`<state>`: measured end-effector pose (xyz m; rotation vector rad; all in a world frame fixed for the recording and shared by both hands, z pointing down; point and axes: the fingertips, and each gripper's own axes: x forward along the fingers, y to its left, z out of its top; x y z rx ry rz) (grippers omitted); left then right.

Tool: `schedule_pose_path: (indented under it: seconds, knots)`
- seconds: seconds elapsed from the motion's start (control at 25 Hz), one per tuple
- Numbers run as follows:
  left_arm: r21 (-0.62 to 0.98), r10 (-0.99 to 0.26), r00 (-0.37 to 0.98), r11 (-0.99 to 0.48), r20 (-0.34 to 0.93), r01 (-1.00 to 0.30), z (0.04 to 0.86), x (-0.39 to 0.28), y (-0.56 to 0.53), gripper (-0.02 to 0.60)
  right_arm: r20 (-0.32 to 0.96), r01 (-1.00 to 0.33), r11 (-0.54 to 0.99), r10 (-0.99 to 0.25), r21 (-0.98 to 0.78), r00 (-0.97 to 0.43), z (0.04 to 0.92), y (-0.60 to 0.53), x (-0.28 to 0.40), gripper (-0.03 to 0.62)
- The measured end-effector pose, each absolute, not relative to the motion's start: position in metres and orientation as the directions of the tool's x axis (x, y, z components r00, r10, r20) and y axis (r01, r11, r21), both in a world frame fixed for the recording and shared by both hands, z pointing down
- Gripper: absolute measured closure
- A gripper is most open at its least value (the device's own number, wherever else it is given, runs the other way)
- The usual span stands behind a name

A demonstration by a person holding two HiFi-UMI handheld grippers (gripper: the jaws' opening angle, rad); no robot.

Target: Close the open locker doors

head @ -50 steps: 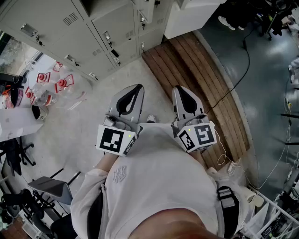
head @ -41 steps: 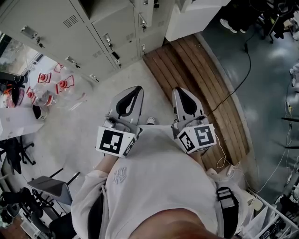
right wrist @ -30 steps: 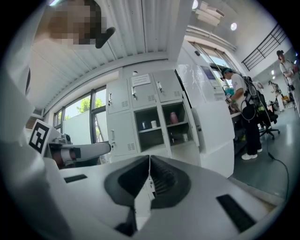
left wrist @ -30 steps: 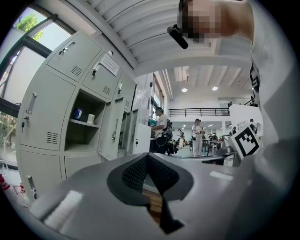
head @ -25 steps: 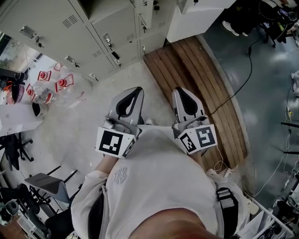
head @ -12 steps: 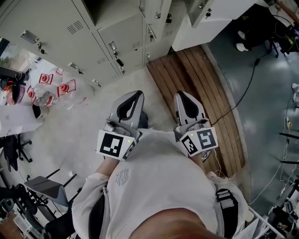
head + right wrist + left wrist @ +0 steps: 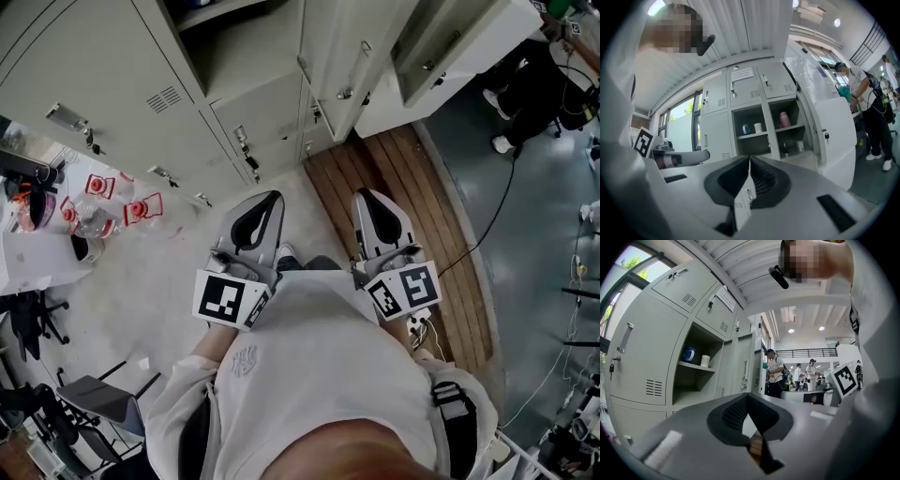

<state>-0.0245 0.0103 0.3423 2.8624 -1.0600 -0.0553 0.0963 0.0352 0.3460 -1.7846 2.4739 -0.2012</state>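
Locker doors hang open ahead, well apart from the left gripper and right gripper, both fingers clenched empty; best step closer, then push each door's free edge squarely shut.

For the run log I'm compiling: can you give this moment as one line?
stage: facing lockers, no contact | left gripper: shut, empty | right gripper: shut, empty | pale grey metal locker doors: open, untouched

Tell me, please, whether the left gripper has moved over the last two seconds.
Yes. The left gripper has moved forward, toward the lockers; the gap to their base has shrunk in the head view.
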Motion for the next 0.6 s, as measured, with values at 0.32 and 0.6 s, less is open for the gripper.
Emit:
schedule_pose_path:
  seconds: [0.32, 0.6]
  knots:
    - [0.101, -0.686, 0.728, -0.724, 0.000, -0.682, 0.344, -0.029, -0.017, 0.580, 0.001, -0.932, 0.332, -0.942, -0.147, -0.335, 0.346, 0.005, 0.106, 0.580]
    - [0.104, -0.723, 0.691, -0.688, -0.012, -0.718, 0.339, -0.014, -0.046, 0.580, -0.071, -0.925, 0.371, -0.928, -0.076, -0.367, 0.314, -0.040, 0.149, 0.580]
